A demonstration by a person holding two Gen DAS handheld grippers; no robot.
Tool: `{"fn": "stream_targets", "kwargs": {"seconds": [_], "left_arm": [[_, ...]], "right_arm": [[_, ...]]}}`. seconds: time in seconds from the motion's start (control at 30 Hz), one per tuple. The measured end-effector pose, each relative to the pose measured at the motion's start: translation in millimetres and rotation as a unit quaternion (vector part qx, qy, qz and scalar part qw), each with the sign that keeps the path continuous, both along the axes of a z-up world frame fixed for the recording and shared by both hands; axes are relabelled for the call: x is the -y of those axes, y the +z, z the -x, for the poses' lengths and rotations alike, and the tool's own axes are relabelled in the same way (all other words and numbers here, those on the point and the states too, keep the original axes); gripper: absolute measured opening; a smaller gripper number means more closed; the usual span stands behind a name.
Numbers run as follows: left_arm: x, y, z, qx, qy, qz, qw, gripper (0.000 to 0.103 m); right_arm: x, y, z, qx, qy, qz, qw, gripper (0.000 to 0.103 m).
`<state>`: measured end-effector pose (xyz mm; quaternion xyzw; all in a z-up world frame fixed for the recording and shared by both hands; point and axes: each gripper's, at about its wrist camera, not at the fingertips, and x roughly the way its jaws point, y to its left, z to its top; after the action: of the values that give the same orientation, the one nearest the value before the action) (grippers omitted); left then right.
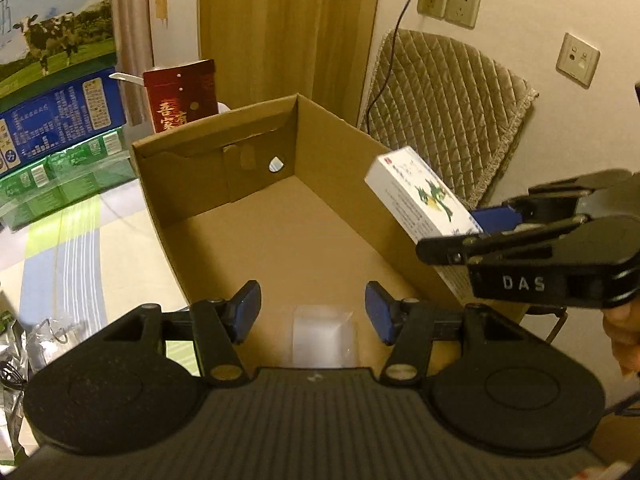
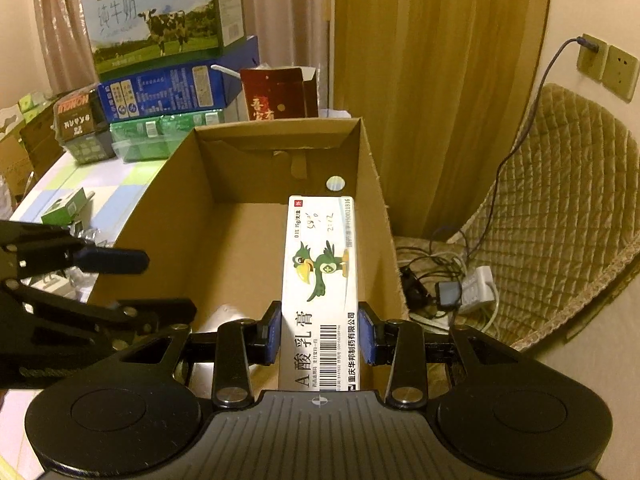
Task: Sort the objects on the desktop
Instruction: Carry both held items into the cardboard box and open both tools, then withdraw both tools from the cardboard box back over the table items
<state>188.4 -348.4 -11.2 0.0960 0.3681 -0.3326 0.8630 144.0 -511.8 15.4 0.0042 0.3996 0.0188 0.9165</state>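
An open cardboard box (image 1: 216, 128) (image 2: 276, 128) stands on the table in both views. My right gripper (image 2: 320, 332) (image 1: 460, 234) is shut on a long white ointment carton (image 2: 320, 264) (image 1: 420, 200) printed with a green bird. It holds the carton above the box's right side. My left gripper (image 1: 312, 312) (image 2: 140, 284) hovers over the box's near end, open, its blue pads (image 1: 248, 312) wide apart. A small clear plastic case (image 1: 324, 340) lies on the box floor below and between them, touching neither pad.
Stacked milk cartons (image 2: 160, 12), green packs (image 1: 64, 176) and a red box (image 1: 180, 92) crowd the table beyond the box on the left. A chair with a quilted cover (image 1: 452, 108) stands to the right. Cables and a power strip (image 2: 472, 284) lie on the floor.
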Motion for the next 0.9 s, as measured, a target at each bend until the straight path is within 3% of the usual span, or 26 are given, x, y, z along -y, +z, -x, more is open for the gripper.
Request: {"fn": "stream_targets", "kwargs": {"seconds": [0.33, 0.47, 0.9], "left_arm": [[-21.2, 17.2, 3.2, 0.02, 0.011, 0.006, 0.9997, 0.056], [-27.7, 19.2, 5.2, 0.021, 0.015, 0.008, 0.9996, 0.058], [-69.6, 33.1, 25.8, 0.026, 0.043, 0.008, 0.9987, 0.066]], "right_arm": [[-5.9, -11.0, -5.1, -0.01, 0.0, -0.015, 1.0, 0.036], [-3.0, -5.6, -1.5, 0.003, -0.012, -0.021, 1.0, 0.055], [-24.3, 26.6, 39.4, 0.031, -0.001, -0.022, 0.999, 0.061]]}}
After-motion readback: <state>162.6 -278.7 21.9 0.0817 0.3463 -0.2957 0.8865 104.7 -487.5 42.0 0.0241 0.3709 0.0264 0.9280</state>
